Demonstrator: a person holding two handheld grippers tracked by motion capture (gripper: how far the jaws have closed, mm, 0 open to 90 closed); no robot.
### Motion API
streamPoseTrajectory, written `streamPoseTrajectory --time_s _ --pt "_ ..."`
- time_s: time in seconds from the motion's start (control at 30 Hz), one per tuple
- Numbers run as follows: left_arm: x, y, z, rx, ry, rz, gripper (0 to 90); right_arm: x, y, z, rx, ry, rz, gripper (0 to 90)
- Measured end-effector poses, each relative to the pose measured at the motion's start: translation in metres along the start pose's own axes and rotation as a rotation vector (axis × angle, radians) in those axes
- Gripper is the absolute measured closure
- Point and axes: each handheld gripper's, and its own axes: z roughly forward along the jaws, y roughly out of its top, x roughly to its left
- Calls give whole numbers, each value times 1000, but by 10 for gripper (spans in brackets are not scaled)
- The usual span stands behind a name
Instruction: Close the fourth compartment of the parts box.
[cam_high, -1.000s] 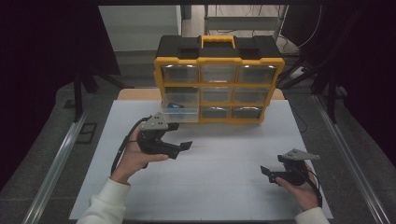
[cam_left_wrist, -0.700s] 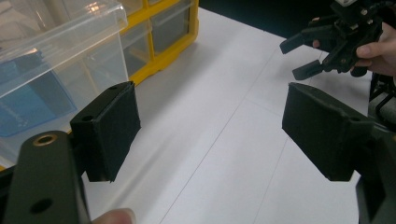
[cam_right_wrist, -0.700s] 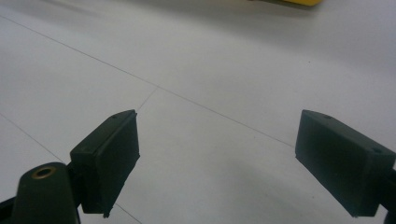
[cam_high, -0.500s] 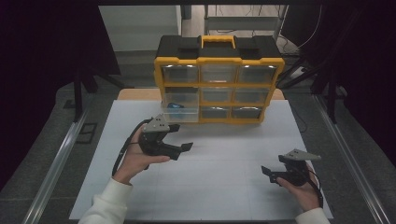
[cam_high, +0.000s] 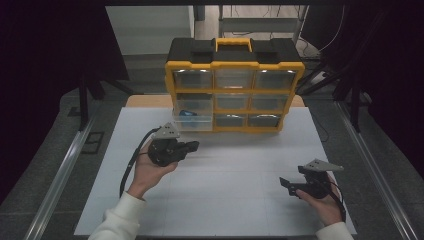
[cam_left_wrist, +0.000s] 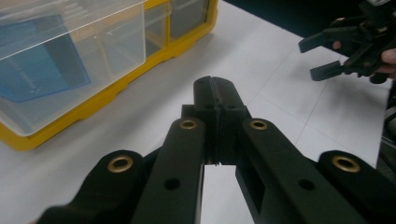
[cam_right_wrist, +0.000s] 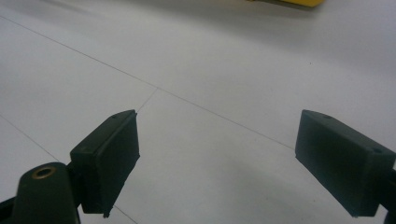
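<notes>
Two grippers are in play over a white tabletop (cam_high: 225, 195), each held in one of the person's hands. Nearest the front edge, toward the right front corner, the right gripper (cam_high: 289, 186) sits low over the surface in the right hand (cam_high: 322, 202), a grey three-cornered plate on its top; its jaws stand wide apart with nothing between them, and the right gripper view looks past the two black pads (cam_right_wrist: 112, 154) onto bare white board crossed by thin seam lines. Farther in and left of the middle, the left gripper (cam_high: 192, 146) is held up in the left hand (cam_high: 150, 167), a white sleeve (cam_high: 122, 220) behind it and a black cable looping down beside the wrist. Its jaws are pressed together, tip against tip, gripping nothing, as the left gripper view shows (cam_left_wrist: 217, 93). It points toward the far edge, just short of a clear drawer (cam_high: 192, 120) that juts out from the lower left of the organizer. A blue item (cam_left_wrist: 35, 65) lies inside that drawer, seen through its clear wall. At the far edge stands the yellow and black organizer (cam_high: 235, 65), upright, with three rows of three clear drawers and a yellow handle (cam_high: 232, 44) on top. The other drawers sit flush in its frame.
</notes>
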Motion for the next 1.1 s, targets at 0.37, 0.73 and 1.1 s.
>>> streamPoseTrajectory --time_s 0.37,0.73,1.1 --pt "13 5 16 13 13 -29 900 0 1 0 0 3 6 142" --pt "27 11 21 7 59 -50 900 0 0 0 -1 0 3 141" --pt "38 12 29 7 93 -79 900 0 0 0 0 1 5 141"
